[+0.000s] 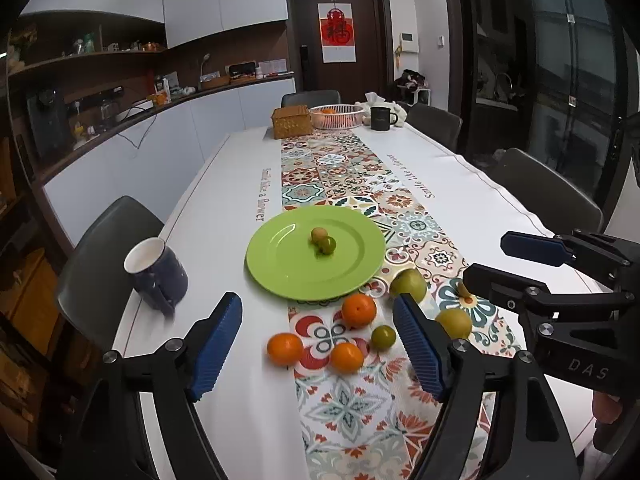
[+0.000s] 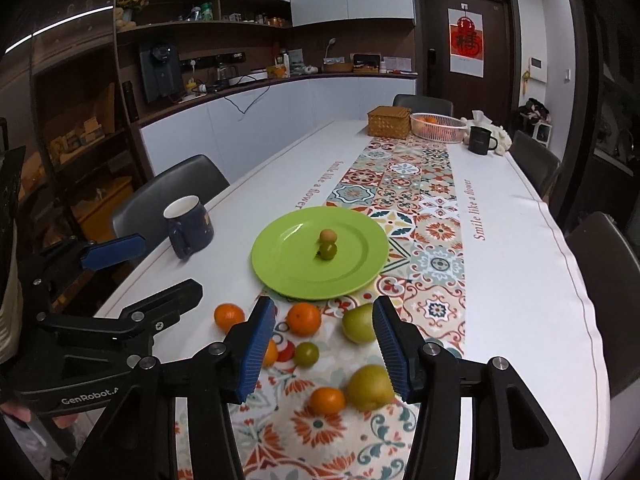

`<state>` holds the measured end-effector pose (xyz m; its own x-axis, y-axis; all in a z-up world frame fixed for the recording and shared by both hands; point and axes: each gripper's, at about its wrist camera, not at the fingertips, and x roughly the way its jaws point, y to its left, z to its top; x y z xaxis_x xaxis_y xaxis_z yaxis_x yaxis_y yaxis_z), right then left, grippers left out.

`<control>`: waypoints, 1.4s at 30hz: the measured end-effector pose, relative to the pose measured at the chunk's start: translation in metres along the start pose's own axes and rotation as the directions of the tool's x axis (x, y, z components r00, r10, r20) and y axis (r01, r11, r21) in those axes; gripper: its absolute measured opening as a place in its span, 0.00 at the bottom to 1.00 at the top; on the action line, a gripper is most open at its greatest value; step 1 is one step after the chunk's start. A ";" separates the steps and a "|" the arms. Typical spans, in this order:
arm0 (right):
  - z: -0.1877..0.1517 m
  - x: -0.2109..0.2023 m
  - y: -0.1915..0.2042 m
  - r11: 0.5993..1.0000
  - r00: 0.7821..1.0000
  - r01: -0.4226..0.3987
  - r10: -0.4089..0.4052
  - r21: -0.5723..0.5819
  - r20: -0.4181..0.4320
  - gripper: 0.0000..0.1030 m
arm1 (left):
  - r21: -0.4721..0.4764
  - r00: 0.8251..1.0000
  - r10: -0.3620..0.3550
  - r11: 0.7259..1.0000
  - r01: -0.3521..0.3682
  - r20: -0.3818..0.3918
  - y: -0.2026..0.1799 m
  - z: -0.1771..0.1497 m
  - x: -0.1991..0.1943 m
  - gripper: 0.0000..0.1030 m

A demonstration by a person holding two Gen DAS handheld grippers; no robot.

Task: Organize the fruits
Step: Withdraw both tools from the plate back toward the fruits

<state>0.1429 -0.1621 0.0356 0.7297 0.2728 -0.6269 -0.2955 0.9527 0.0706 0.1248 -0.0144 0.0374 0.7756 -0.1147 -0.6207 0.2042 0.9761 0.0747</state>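
A green plate lies on the patterned runner with a small tan fruit and a small green fruit on it. In front of it lie loose fruits: oranges, a small green fruit and yellow-green pears. My left gripper is open and empty above the oranges. My right gripper is open and empty above the fruit; it also shows in the left wrist view.
A dark blue mug stands left of the plate near the table edge. At the far end stand a wicker box, a white basket with oranges and a black mug. Grey chairs surround the table.
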 end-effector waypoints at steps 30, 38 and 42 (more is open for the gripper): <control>-0.083 0.025 0.021 0.999 0.994 0.026 -0.030 -0.043 -0.107 0.56 | 0.166 0.999 -0.021 0.986 0.016 0.030 -0.008 -0.079 0.024 0.78; -0.094 0.056 0.013 0.999 0.983 0.030 -0.033 -0.017 -0.180 0.56 | 0.216 0.998 -0.052 0.975 0.056 -0.023 -0.010 -0.081 0.061 0.78; -0.099 0.067 0.010 1.000 0.979 0.030 -0.029 -0.001 -0.203 0.56 | 0.229 0.996 -0.072 0.970 0.081 -0.048 -0.012 -0.081 0.075 0.74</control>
<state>0.1279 -0.1475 -0.0820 0.5980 0.2122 -0.7729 -0.2744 0.9602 0.0513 0.1321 -0.0193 -0.0737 0.7294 -0.1752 -0.6613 0.3977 0.8951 0.2014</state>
